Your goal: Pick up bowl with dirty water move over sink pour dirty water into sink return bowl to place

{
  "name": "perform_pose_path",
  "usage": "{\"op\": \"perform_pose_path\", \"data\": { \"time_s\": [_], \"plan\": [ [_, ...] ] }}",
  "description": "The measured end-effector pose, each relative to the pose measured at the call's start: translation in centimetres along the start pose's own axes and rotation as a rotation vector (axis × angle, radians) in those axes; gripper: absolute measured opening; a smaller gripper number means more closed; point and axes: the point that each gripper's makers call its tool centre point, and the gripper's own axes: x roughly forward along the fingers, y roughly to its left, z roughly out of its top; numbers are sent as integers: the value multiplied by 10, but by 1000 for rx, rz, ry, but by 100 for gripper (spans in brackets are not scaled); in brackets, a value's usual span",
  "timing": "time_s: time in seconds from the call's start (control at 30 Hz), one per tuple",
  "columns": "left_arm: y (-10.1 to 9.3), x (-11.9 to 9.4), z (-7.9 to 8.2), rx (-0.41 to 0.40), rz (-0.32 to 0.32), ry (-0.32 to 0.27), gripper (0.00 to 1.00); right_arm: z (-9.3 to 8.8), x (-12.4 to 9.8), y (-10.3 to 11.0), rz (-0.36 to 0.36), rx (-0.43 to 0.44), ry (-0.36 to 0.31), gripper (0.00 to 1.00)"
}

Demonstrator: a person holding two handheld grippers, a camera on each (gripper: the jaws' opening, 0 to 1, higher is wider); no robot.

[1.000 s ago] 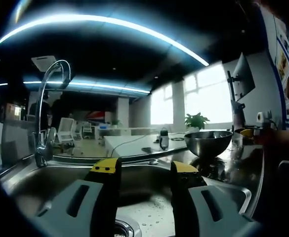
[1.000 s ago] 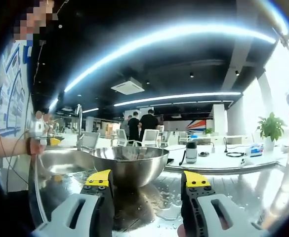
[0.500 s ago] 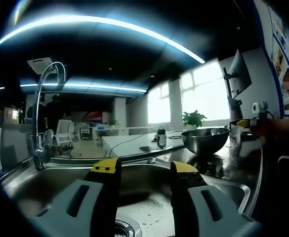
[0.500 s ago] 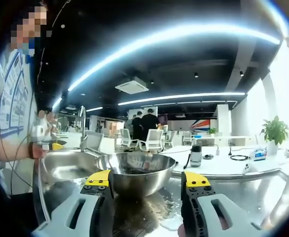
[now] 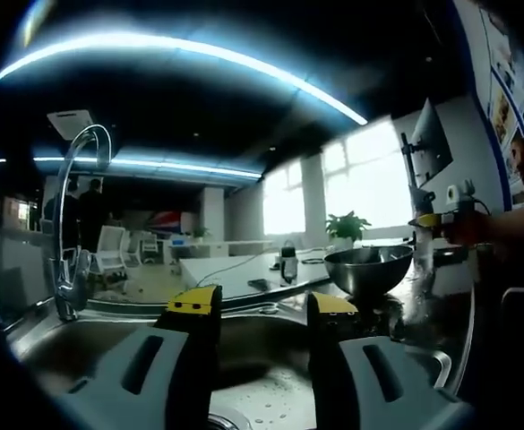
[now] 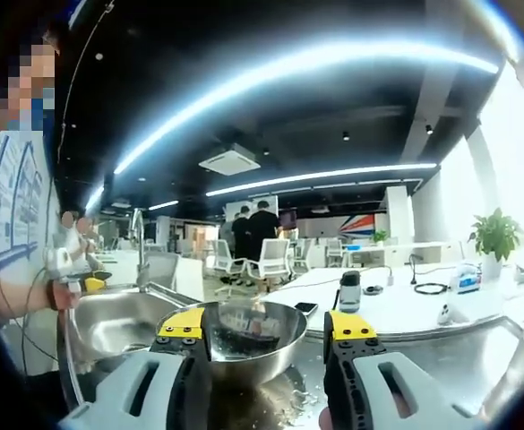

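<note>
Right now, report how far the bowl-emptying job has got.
Nothing looks done: the steel bowl sits on the wet counter beside the sink. In hand: the right gripper, open, lines up on it; the left gripper hangs open over the sink. Left: grasp, pour, return.

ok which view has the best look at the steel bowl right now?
The right gripper view: the bowl sits close and centred just beyond the open jaws, its inside and rim visible. In the left gripper view the bowl is smaller, off to the right on the counter beside the sink, seen side-on.
</note>
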Motion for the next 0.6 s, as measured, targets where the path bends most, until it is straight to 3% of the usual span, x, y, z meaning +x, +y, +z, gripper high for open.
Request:
{"op": "perform_pose_path", "data": {
  "time_s": [0.27,0.6],
  "plan": [
    [-2,-1,-1,-72,-29,-38,35,-3,11,5,17,-34,56,44],
    [-7,-2,-2,2,-23,-32,34,3,25,7,36,-69,112,43]
  ]
}}
